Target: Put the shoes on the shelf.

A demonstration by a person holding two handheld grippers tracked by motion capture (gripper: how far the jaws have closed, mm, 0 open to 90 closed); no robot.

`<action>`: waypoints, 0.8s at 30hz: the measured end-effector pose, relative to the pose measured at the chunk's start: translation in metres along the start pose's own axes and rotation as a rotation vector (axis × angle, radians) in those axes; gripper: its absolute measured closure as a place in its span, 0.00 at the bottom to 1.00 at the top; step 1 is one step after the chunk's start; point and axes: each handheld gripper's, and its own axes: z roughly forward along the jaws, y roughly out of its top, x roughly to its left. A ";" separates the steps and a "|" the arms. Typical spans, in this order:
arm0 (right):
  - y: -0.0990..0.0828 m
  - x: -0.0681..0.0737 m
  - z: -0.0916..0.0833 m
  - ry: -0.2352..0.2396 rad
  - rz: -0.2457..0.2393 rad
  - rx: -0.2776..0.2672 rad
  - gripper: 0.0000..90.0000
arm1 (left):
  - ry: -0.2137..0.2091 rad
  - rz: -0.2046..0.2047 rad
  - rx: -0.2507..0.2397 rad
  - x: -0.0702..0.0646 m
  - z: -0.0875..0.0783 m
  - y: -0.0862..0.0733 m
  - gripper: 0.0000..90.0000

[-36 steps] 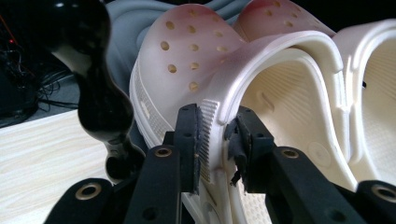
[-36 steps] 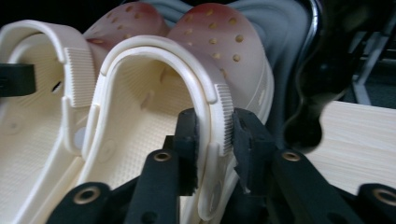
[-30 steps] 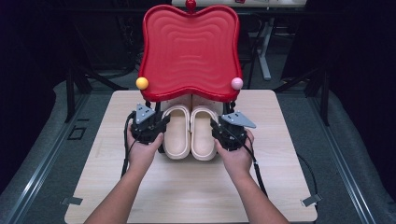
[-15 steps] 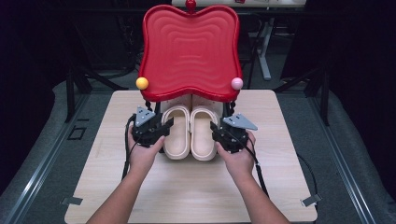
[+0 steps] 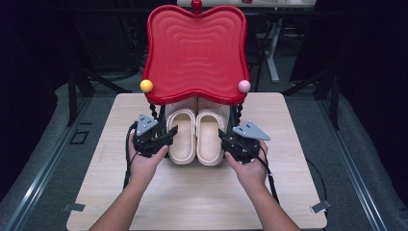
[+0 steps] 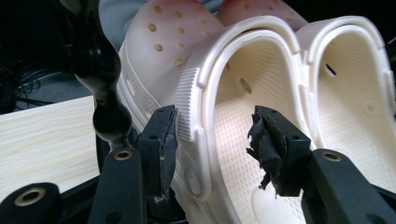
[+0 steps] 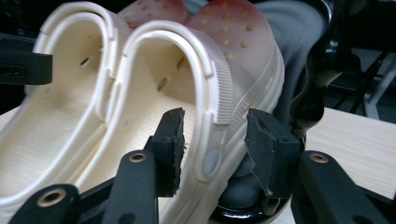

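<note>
A pair of cream clogs stands side by side on the table under a red wavy-topped stand (image 5: 195,53). My left gripper (image 5: 169,135) (image 6: 212,116) straddles the outer wall of the left clog (image 5: 183,139) (image 6: 229,140). Its jaws have just been opening: the inner pad hangs clear inside the shoe and the outer pad is close beside the ribbed strap. My right gripper (image 5: 224,139) (image 7: 215,116) straddles the outer wall of the right clog (image 5: 210,139) (image 7: 168,70). Its jaws have also just been opening, leaving a gap on both sides.
The stand's black beaded legs (image 6: 100,65) (image 7: 317,79) rise close beside each gripper's outer jaw. A yellow ball (image 5: 146,85) and a pink ball (image 5: 244,86) sit on the red top's front corners. The pale wooden table (image 5: 288,183) stretches toward me.
Both grippers' jaws stand wider than before, off the clog walls. The hands and the clogs have stayed where they were.
</note>
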 end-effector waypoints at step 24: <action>-0.031 0.022 -0.052 0.101 -0.106 0.061 0.78 | -0.079 0.029 0.014 -0.012 -0.050 -0.040 0.65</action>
